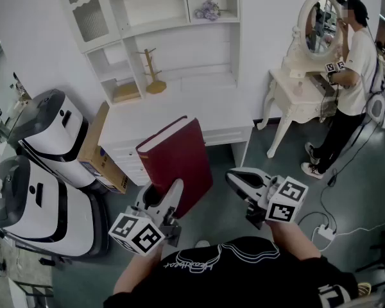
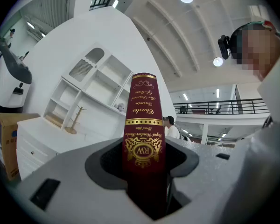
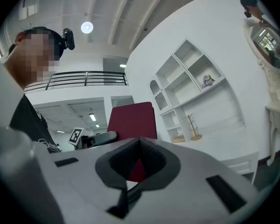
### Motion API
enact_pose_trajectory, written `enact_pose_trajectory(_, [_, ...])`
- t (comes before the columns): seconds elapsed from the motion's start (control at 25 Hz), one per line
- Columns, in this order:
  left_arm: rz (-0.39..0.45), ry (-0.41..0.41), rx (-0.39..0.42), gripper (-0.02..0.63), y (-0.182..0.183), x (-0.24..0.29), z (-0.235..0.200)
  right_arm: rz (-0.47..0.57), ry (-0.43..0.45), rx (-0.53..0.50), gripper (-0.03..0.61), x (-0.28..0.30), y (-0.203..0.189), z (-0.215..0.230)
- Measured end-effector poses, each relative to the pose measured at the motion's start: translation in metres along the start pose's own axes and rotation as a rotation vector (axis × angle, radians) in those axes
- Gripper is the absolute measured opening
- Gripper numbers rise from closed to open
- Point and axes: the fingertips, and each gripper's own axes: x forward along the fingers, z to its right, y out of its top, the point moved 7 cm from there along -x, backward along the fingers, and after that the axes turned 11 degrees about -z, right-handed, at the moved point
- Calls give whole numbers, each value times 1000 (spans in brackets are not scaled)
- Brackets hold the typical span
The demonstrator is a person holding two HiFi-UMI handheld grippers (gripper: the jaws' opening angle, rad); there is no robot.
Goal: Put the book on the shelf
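- Head view: grips the red book [image 1: 177, 159] by its lower end with the left gripper [image 1: 167, 201], just below frame centre, toward 6 o'clock. Carries it in the air, top leaning toward 1 o'clock, well short of the white shelf [image 1: 155, 18] up at 12 o'clock.
- Same view: leaves the right gripper [image 1: 244, 181] at 4 o'clock, near the book but apart from it.
- Left gripper view: shows the book [image 2: 143, 120] spine-on, rising toward 12 o'clock out of the left gripper [image 2: 144, 164], jaws pinched tight on both covers. Places the shelf [image 2: 91, 85] at 9 o'clock.
- Right gripper view: shows the right gripper [image 3: 139, 146] with jaws drawn together on nothing. Puts the book [image 3: 133, 118] behind at 12 o'clock and the shelf [image 3: 191, 85] at 2 o'clock.
- Judged as mid-carry. Best to lift slowly, since so low a hold on a tall volume probably lets the top swing. Worth steadying the free cover with the right gripper. Aim for an open compartment, clear of the wooden peg stand [image 1: 153, 72].
- Counts: one book, two grippers, one shelf, one peg stand, two white machines [image 1: 51, 133] at 9 o'clock, one cardboard box [image 1: 97, 153], one other person [image 1: 354, 76] at 2 o'clock.
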Motion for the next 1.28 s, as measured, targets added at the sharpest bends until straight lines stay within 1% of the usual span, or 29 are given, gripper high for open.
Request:
enact_pose_trajectory(0.28, [-1,-3,-4,213,-11,-2,17,3,4,-5,6,-15,-5,-6])
enact_pose_trajectory(0.56, [3,-23,1,213,-18,2,42,0,-19,-12,6,-43,-10,-13])
enact_pose_trajectory(0.8, [10,-34,7,213,-28,3,59,24,-27,1,6,-65,-16,-15])
enact_pose_trajectory(1.0, [1,-50,8,213,-38,12,61,18,-51,17,6,-75,-30,-9])
enact_pose_trajectory(1.12, [1,-66,14,213,-40,17,57,32,-64,16,6,-73,-33,-5])
enact_pose_trajectory(1.28, [-6,-76,8,213,-37,32,45,24,-70,24,6,-64,-32,10])
